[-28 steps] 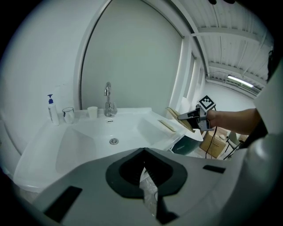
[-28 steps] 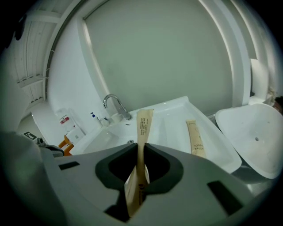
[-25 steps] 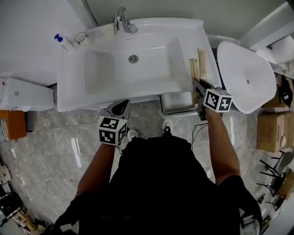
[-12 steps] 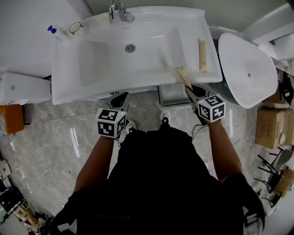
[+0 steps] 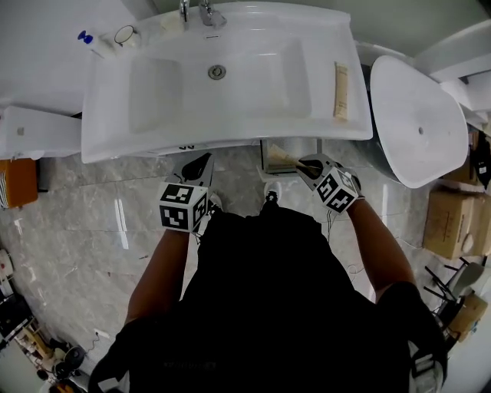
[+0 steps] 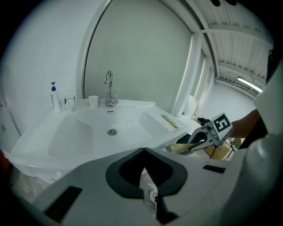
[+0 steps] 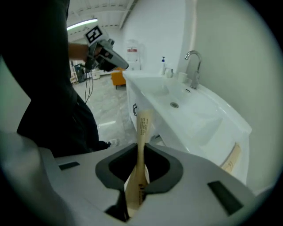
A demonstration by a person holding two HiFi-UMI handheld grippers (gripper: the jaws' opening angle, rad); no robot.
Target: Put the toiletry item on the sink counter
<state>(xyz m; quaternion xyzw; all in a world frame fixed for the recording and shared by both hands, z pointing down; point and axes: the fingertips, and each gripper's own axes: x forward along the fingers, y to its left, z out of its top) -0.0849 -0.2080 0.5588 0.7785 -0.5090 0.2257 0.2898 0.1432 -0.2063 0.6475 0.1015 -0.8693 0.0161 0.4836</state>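
The white sink counter (image 5: pixel 230 137) fills the top of the head view. One tan toiletry packet (image 5: pixel 341 90) lies flat on its right side, also seen as a tan strip (image 7: pixel 232 159) in the right gripper view. My right gripper (image 5: pixel 305 164) hangs below the counter's front edge, shut on a second tan packet (image 5: pixel 282 160). That packet (image 7: pixel 142 128) sticks up out between the jaws, edge-on. My left gripper (image 5: pixel 197 166) is in front of the counter's middle, jaws together with nothing held. From the left gripper view the right gripper (image 6: pixel 194 140) is low beside the counter's corner.
A faucet (image 5: pixel 205 11), a cup (image 5: pixel 124 34) and a pump bottle (image 5: pixel 90 42) stand at the counter's back left. A large white basin (image 5: pixel 418 115) leans at the right, with cardboard boxes (image 5: pixel 453 222) beyond. A white tray (image 5: pixel 285 153) sits under the sink. The floor is grey marble.
My right gripper has rolled and come down off the counter's right side with one packet, ending below the front edge. The other packet stays on the counter. The left gripper barely shifted.
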